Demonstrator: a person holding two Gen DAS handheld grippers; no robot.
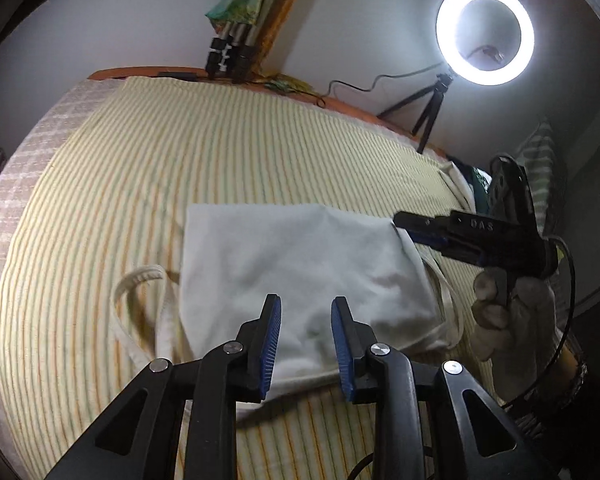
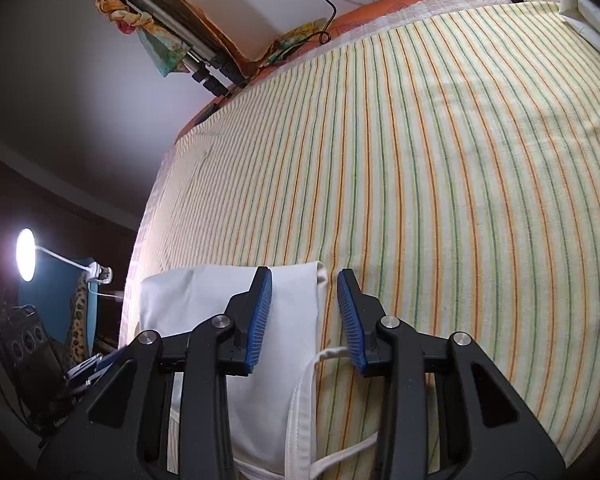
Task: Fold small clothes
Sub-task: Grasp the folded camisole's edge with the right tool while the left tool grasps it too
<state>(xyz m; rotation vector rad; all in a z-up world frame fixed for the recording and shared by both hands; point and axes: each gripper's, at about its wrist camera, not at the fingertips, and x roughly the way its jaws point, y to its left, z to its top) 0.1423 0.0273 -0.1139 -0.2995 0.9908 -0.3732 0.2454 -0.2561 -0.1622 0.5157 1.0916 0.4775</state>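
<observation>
Two grippers hang with jaws apart, empty: left gripper (image 1: 306,308), right gripper (image 2: 305,280). White camisole (image 1: 300,272) lies center frame on the striped bed (image 1: 180,160), seemingly folded once; straps (image 1: 140,300) stick out, so more folds remain.

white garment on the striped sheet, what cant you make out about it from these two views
- Near edge of the white garment: left wrist view, hidden behind the open left gripper.
- Its left side: right wrist view, covered by the open right gripper.
- Strap loop: left wrist view, blurred.
- Garment type and number of folded layers: not visible in either view.
</observation>
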